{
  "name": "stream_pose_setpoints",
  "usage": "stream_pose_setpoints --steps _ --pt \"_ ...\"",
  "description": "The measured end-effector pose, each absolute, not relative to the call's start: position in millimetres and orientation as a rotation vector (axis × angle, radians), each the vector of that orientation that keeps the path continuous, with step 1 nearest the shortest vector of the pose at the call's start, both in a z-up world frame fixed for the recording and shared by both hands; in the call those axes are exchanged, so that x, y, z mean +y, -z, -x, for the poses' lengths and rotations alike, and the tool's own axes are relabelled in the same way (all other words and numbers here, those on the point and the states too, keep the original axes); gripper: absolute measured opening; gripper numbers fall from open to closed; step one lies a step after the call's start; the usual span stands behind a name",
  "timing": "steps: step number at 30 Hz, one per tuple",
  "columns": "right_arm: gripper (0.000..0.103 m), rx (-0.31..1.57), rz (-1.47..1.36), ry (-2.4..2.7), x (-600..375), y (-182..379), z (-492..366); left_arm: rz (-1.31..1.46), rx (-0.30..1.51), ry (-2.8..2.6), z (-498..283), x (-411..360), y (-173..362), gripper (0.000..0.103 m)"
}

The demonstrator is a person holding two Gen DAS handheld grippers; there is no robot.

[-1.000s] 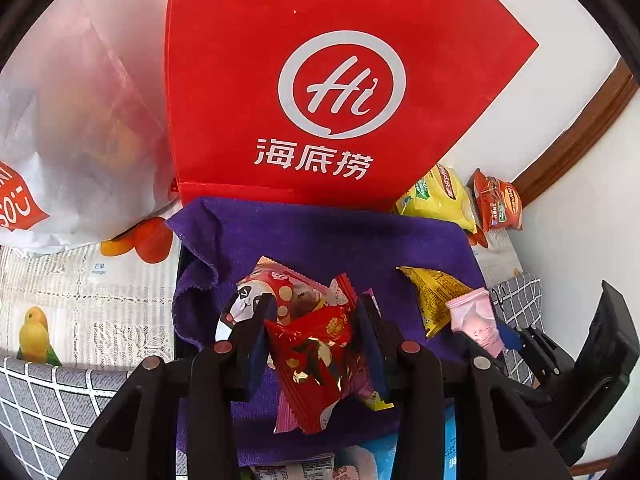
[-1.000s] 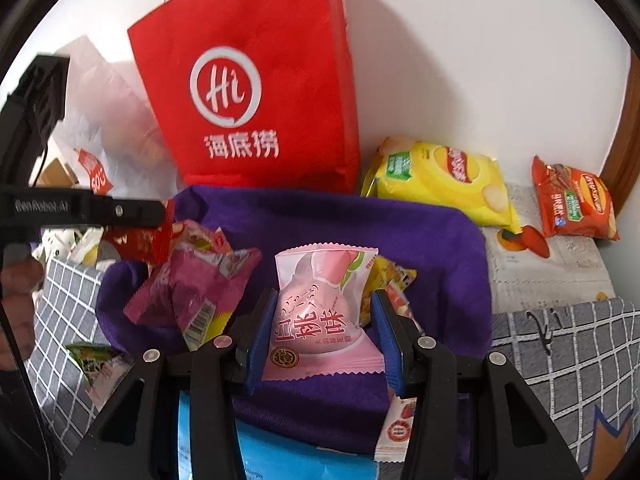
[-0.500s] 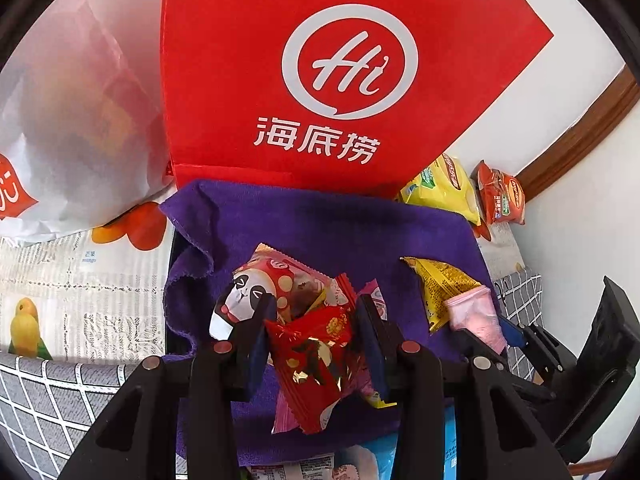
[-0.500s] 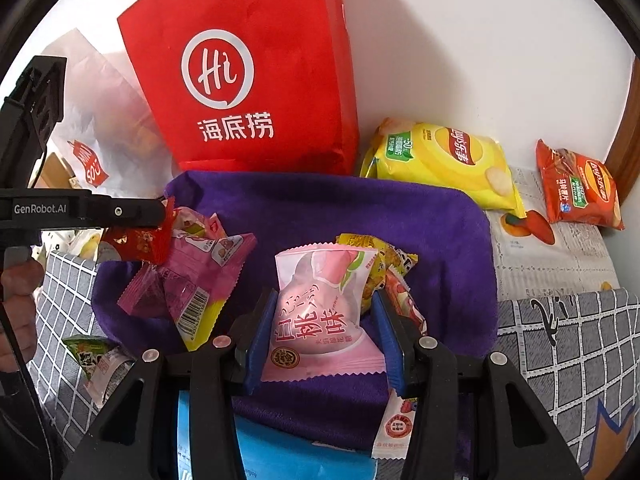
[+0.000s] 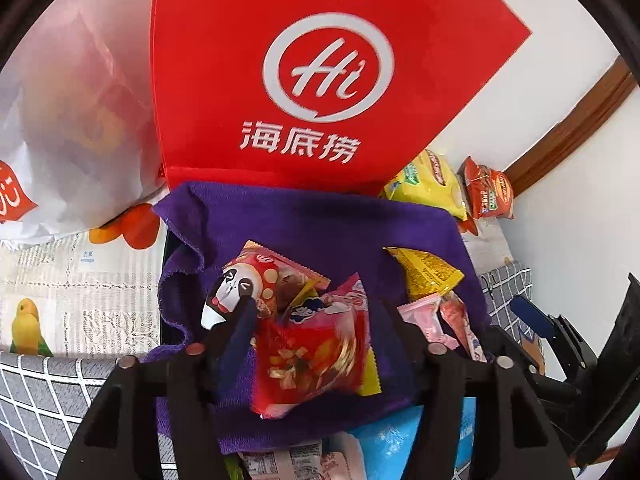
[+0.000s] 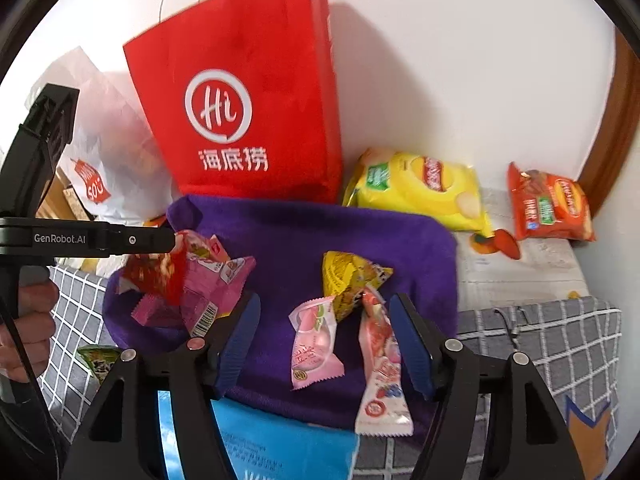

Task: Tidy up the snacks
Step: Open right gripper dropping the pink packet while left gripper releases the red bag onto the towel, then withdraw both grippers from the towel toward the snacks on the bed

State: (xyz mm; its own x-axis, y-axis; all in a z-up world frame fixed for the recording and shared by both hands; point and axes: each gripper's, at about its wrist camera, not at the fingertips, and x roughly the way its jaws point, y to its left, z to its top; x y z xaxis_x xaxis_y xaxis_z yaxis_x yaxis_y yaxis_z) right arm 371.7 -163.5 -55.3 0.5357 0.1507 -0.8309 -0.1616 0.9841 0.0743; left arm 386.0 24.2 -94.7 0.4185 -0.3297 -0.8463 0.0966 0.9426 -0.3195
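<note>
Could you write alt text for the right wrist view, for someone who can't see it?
Open right gripper hovers over a purple cloth where a pink snack packet lies free. A red paper bag stands behind.

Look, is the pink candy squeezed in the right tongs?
No, the pink candy lies loose on the purple cloth between the open right tongs.
</note>
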Motion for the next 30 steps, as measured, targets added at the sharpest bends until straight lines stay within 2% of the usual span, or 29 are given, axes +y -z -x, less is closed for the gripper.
stream_pose_setpoints --steps 3,16,30 --pt "0.071 0.98 -0.007 -0.176 -166 45 -360 0.232 1.096 0.29 -380 23 84 0.06" --pt "0.071 0.951 0.017 -0.036 -173 7 -289 0.181 0.97 0.324 -327 21 22 0.06" --pt "0.071 0.871 0.029 -0.023 -160 -11 -217 0.196 0.949 0.242 -243 69 16 0.06"
